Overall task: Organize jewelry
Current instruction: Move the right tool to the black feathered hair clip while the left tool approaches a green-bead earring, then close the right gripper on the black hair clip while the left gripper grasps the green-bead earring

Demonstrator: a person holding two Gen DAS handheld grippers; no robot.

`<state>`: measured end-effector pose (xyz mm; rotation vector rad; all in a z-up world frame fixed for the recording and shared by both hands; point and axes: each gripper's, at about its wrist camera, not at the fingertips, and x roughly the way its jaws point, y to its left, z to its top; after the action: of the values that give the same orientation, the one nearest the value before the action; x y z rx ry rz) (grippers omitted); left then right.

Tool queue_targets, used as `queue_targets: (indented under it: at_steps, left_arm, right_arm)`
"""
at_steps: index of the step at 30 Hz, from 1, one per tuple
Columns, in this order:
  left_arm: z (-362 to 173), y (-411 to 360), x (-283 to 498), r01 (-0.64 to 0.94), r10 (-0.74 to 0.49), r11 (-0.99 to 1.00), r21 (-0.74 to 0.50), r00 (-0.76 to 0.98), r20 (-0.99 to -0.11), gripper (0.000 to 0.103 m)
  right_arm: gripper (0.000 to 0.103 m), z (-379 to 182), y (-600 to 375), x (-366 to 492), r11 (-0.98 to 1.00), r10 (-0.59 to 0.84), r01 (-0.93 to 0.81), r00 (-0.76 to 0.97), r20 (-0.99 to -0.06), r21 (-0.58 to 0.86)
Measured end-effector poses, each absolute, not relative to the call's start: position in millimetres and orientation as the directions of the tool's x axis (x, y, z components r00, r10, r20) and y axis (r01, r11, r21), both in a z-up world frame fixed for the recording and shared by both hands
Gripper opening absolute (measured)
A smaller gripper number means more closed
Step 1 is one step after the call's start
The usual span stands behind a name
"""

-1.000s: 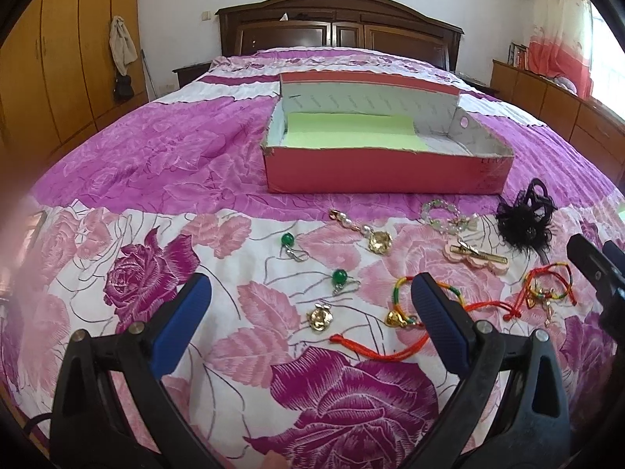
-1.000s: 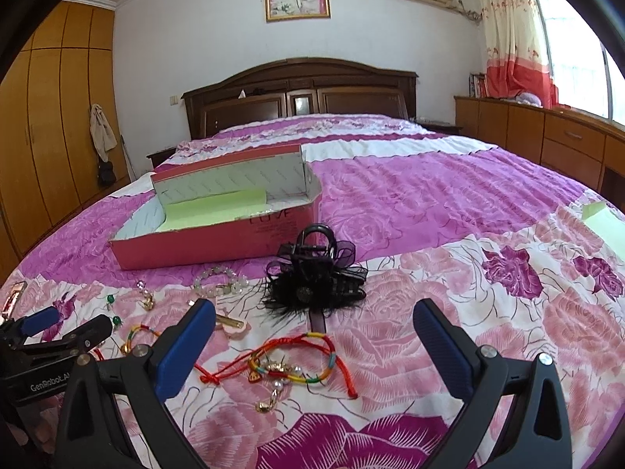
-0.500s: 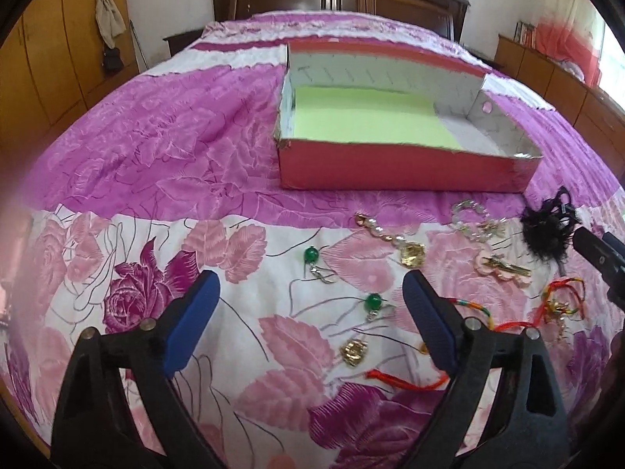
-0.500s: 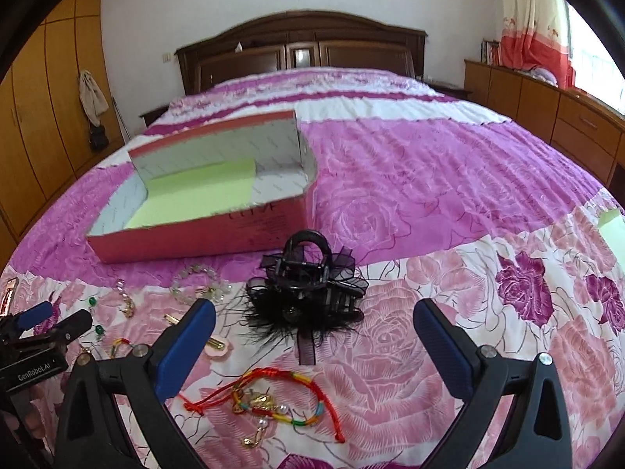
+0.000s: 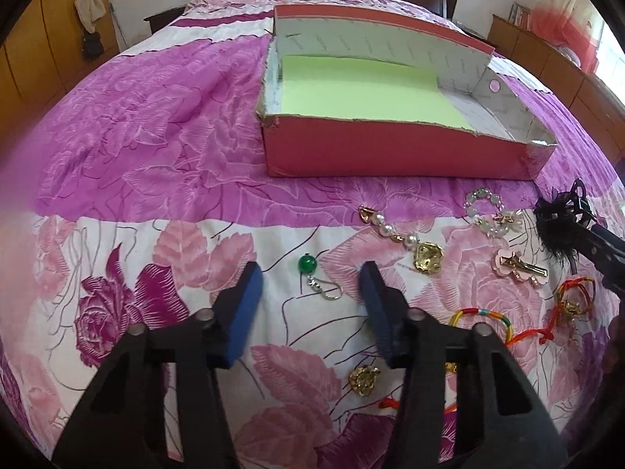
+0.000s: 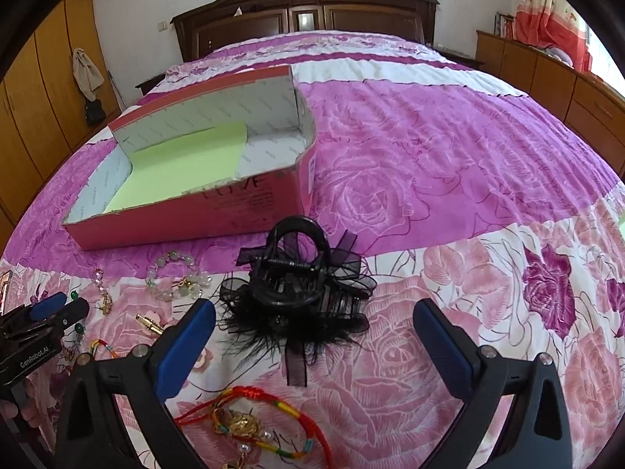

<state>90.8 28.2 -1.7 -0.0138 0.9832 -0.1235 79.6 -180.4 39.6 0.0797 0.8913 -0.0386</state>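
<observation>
Your left gripper has just been closing its blue-padded jaws around the green-bead earring with the silver hook, but nothing is clenched yet: the earring lies on the floral bedspread between the pads, which stand clear of it on both sides. The likeliest slip, as I judge it, is that the pads meet above the thin wire hook and pinch only fabric, or nudge the round bead so it rolls aside; the soft quilt gives under pressure and makes that worse. The second green earring is almost hidden behind your left gripper's right-hand finger, so you could trap or drag it without noticing. The multicoloured braided cord bracelet lies just beside that same finger, on the side away from the red cardboard box with the pale green lining, and its loose red cord could snag. Your right gripper is spread wide and holds nothing; the black feathered hair claw sits just ahead of its pads, on the near side of the box. Closing there may catch only the feathers or ribbon, so the clip would dangle. Both grippers point steeply down at the bedspread, on the near side of the box, your left one well to the left of the right.
</observation>
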Motion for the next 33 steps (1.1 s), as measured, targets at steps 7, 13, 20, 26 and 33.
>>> queue_targets:
  at_steps: [7, 13, 20, 26, 33]
  left_arm:
    - [-10, 27, 97, 0.101, -0.103, 0.993, -0.060, 0.508, -0.855, 0.044]
    - [-10, 29, 100, 0.091, -0.110, 0.993, -0.074, 0.491, -0.864, 0.045]
    - [-5, 27, 92, 0.114, -0.099, 0.992, -0.045, 0.524, -0.846, 0.017]
    - [3, 32, 82, 0.127, -0.130, 0.989, -0.072, 0.546, -0.828, 0.006]
    - [17, 38, 74, 0.122, -0.154, 0.987, -0.102, 0.578, -0.801, 0.006]
  right_arm:
    - [0.102, 32, -182, 90, 0.996, 0.000, 0.073, 0.596, -0.803, 0.053]
    - [0.095, 17, -190, 96, 0.992, 0.012, 0.096, 0.540, -0.841, 0.076]
    - [0.083, 15, -193, 95, 0.990, 0.029, 0.104, 0.537, -0.843, 0.100]
    - [0.065, 20, -194, 91, 0.989, 0.043, 0.092, 0.549, -0.834, 0.112]
    - [0.064, 28, -199, 80, 0.985, 0.077, 0.079, 0.581, -0.810, 0.151]
